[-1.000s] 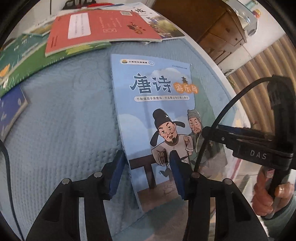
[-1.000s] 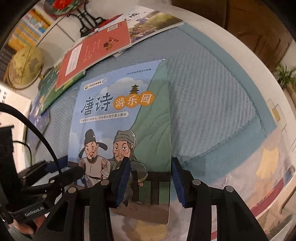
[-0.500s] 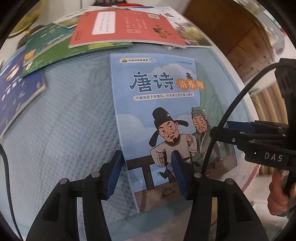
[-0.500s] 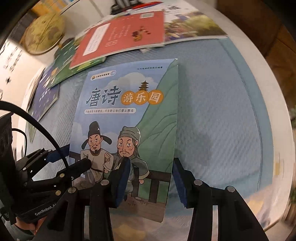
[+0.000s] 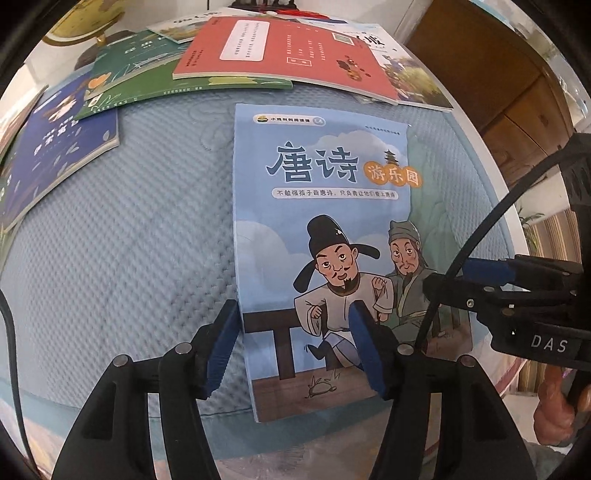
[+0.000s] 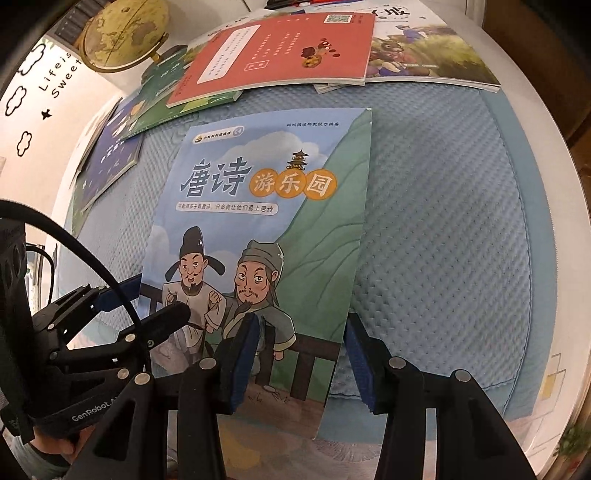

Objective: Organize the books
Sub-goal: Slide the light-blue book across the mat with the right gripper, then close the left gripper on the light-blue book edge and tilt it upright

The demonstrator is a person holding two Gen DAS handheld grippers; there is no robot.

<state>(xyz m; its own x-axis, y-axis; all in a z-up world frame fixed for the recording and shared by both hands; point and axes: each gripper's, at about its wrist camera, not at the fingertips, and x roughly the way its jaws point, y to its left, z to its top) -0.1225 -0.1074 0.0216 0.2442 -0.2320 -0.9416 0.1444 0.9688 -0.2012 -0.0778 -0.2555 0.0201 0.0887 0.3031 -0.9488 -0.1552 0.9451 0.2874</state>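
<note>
The blue poetry book (image 5: 325, 236) lies flat on the light blue quilted mat (image 5: 122, 258), cover up, with two cartoon men and large Chinese characters on it. Its near edge reaches almost to the mat's near border.

My left gripper (image 5: 291, 343) points steeply down over the book's near left corner. Its jaws are opening: one blue pad sits just outside the spine edge on the mat, the other over the cover, so that corner lies between them, but neither pad presses on it. My right gripper (image 6: 299, 354) stands over the book's near right corner in the same way, partly spread, one pad over the cover by the green-robed man and the other just beyond the book's right edge. I cannot tell whether either tool touches the cover; neither has hold of anything.

Beyond the book's far edge, a red book (image 5: 288, 51) lies across a green book (image 5: 140, 70) and partly over a picture book (image 6: 424, 51). To the far left of the blue poetry book a dark blue book (image 5: 55, 147) rests at the mat's edge. A globe (image 6: 122, 33) stands behind the green book.
</note>
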